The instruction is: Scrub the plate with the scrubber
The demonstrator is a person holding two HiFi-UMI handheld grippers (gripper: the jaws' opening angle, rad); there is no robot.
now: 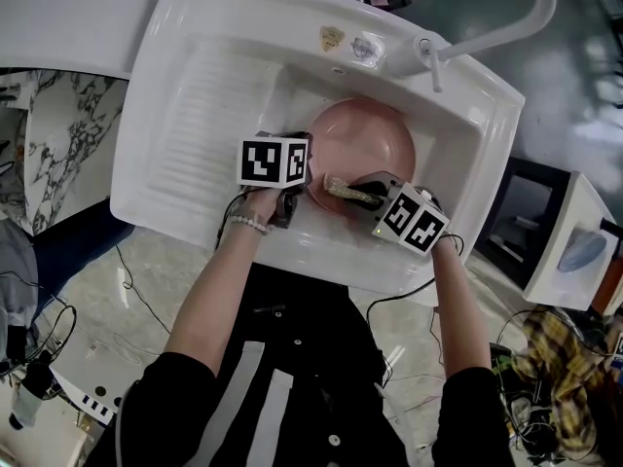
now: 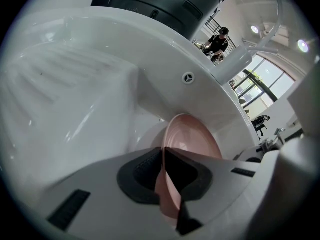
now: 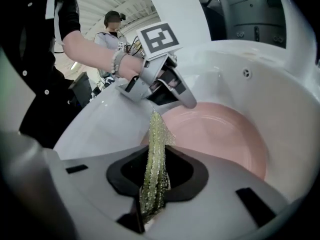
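The left tongs (image 2: pixel 163 183) are closed on the near rim of the plate (image 1: pixel 368 142), and the plate stands tilted in the basin of the sink (image 1: pixel 185 86). The right tongs (image 3: pixel 152 186) are clamped on the scrubber (image 3: pixel 156 149), whose free end reaches over the plate's near edge, just beside the left tongs' tips. Whether it touches the plate I cannot tell.

Both things are in hand and brought together, so the task looks to be at the scrubbing itself. How much of the face is done the pictures do not show: no suds, water or dirt are visible.

The plate is pale pink, round, shallow and smooth, with a glossy face. The scrubber is a limp, yellow-green, glittery mesh strip.
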